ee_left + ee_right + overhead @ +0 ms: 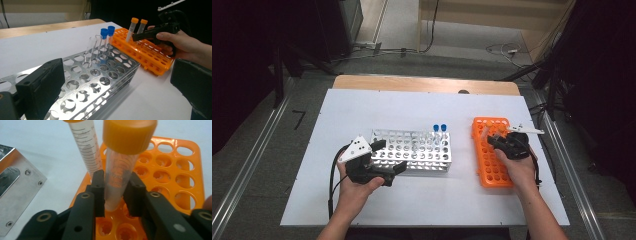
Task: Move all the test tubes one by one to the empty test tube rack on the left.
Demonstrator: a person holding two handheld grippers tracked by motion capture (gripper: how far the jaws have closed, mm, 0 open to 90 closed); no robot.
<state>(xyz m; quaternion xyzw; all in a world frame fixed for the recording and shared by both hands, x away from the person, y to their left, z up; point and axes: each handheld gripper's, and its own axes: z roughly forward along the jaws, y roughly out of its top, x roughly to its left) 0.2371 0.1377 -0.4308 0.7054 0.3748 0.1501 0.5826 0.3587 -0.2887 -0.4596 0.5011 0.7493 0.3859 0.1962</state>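
Right gripper pinching a clear plastic tube with an orange screw cap, jaws pressed on its lower barrel, tube upright in the orange plastic rack beside a second orange-capped tube. Probably light, stiff, smooth and slippery; best gripped on the barrel below the cap, squarely, without squeezing hard. Left gripper spread wide, holding nothing, over the perforated metal rack. Seen from there: two blue-capped tubes and uncapped clear tubes in the metal rack.
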